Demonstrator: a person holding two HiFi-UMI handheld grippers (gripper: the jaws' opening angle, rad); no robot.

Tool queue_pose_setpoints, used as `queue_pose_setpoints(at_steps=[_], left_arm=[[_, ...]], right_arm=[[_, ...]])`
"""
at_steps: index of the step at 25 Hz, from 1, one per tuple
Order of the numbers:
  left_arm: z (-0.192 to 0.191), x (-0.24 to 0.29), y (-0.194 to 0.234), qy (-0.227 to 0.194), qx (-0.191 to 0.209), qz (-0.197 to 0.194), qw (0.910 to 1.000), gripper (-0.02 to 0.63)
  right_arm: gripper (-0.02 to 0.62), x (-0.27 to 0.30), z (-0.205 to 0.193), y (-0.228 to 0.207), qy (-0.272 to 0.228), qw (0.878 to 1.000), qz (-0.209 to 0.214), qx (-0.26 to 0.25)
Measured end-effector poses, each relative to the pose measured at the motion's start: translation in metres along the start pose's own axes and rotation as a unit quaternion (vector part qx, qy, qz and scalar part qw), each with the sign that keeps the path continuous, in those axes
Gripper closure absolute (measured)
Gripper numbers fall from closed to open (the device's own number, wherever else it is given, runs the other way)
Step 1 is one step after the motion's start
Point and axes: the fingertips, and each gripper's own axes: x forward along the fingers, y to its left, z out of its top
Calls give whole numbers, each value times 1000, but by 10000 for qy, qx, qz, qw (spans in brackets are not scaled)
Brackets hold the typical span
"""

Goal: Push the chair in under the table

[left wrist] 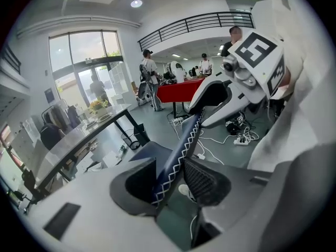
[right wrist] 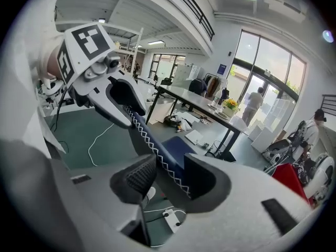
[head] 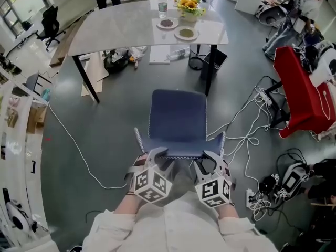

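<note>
as left hand-held gripper (head: 156, 154) (left wrist: 169, 181) clamps chair back (head: 178, 150) (left wrist: 182, 145), right hand-held gripper (head: 208, 156) (right wrist: 169, 178) likewise

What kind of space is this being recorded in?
Likely a robotics lab or open workshop hall, not a home: cables and a power strip sprawl over the bare floor, and the chair faces a staged table with flowers.
</note>
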Motion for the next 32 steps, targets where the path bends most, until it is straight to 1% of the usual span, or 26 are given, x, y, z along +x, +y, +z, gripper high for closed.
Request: queue_pose_setpoints(at_steps=[8,15,21,28,32], left_arm=[[16,29,56,30,1,78,10000,430],[38,60,99,37,-21,90,10000,430],[52,84,137,99,-123,57,9999,430],[70,112,180,162,-228,134,9995,431],[79,127,204,143,-203,191,9995,431]], right_arm=[[460,40,23,-41,-5,10000,46,26],[459,73,36,-89,48,9999,133,-14],[459,103,51,-125,-6,9999,152,-59],[459,136,66,-168,-63,9997,212,-100],[459,156,75,-189,-160,9995,232,-171]])
